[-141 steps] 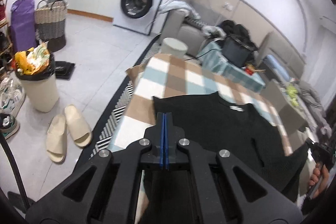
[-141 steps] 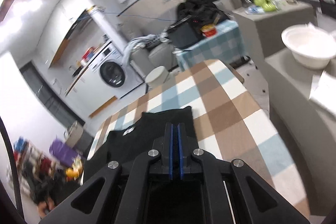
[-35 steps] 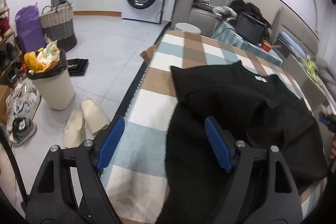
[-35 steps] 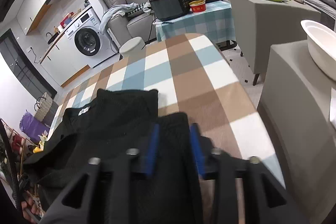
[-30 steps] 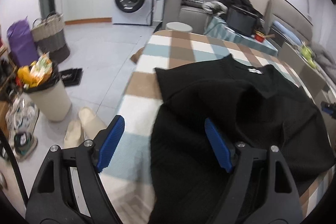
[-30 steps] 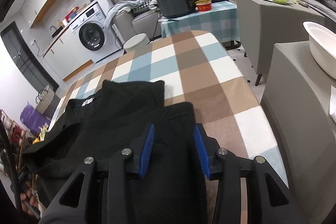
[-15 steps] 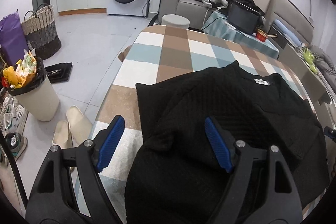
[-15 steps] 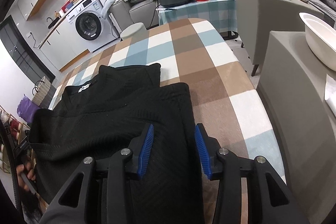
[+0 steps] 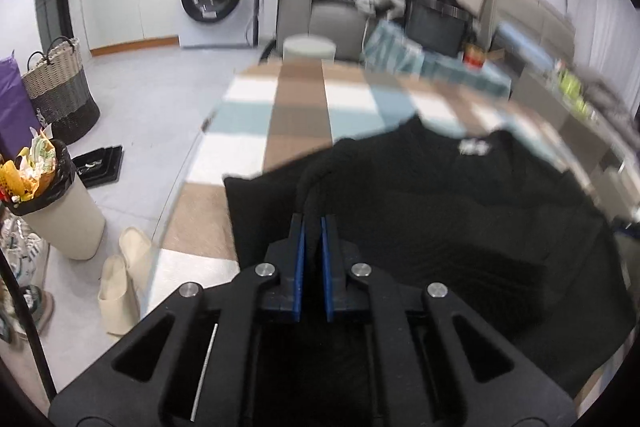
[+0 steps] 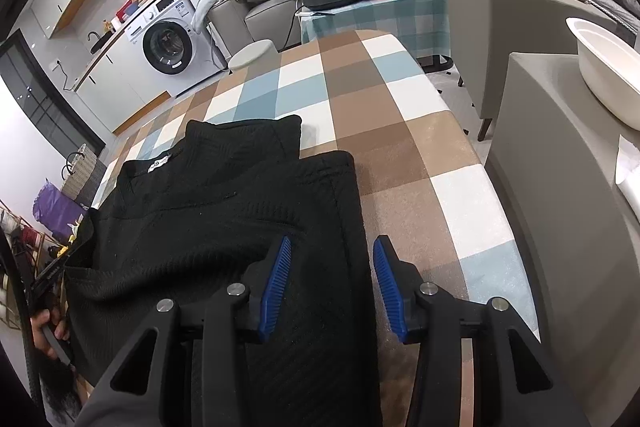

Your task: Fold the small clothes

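Note:
A black knit sweater (image 9: 440, 211) lies on the checked table (image 9: 300, 99) with its neck label facing up. My left gripper (image 9: 313, 223) is shut on a raised fold at the sweater's left edge, and black cloth fills the narrow gap between its blue pads. In the right wrist view the sweater (image 10: 224, 195) covers the near left part of the table (image 10: 400, 107). My right gripper (image 10: 330, 259) hovers open over the sweater's right edge, its pads apart and not pressing. A hand (image 10: 44, 327) on the left gripper's handle shows at the far left.
Left of the table on the floor are a full bin (image 9: 56, 203), pale slippers (image 9: 124, 279) and a woven basket (image 9: 60, 91). A washing machine (image 9: 216, 3) stands at the back. A grey cabinet (image 10: 560, 167) with a white basin (image 10: 608, 67) flanks the table's right side.
My left gripper's jaws went from wide apart to shut on a fold of the sweater's left edge, after sliding in over the cloth. The right gripper kept still, open.

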Demonstrator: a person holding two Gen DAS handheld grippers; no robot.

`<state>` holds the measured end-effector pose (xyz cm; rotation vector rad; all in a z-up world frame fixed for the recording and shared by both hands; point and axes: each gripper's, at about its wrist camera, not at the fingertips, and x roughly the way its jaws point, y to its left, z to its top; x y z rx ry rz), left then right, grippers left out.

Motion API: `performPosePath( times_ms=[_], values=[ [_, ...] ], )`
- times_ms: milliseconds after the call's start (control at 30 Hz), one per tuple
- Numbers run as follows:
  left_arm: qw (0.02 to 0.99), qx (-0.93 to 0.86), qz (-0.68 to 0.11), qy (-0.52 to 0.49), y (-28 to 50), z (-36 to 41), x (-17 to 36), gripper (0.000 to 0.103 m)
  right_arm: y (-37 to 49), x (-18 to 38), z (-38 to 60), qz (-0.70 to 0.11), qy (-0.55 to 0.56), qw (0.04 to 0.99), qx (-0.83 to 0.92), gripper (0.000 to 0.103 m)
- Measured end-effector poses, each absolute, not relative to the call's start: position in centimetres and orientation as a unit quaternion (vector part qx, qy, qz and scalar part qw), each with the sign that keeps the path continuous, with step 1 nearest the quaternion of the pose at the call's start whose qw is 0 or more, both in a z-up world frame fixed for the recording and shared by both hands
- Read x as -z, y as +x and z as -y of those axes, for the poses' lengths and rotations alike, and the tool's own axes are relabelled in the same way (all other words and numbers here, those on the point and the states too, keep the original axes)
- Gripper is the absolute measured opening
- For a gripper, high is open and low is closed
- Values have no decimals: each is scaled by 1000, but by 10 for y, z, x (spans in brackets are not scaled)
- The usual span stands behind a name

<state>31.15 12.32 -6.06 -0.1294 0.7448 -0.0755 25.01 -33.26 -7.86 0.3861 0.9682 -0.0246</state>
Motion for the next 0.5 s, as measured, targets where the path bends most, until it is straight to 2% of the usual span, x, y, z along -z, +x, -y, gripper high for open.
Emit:
performPosePath(
  times_ms=[133,300,500],
  values=[
    [946,20,-305,-110,283,-147,34,5,255,80,335,-461,187,867,17,44],
    [946,-9,-268,-179,260,-181,22,5,272,87,335,-468,187,863,23,44],
    [918,-25,-346,-192,273,-195,54,5,296,99,329,-479,198,855,12,44]
  ],
)
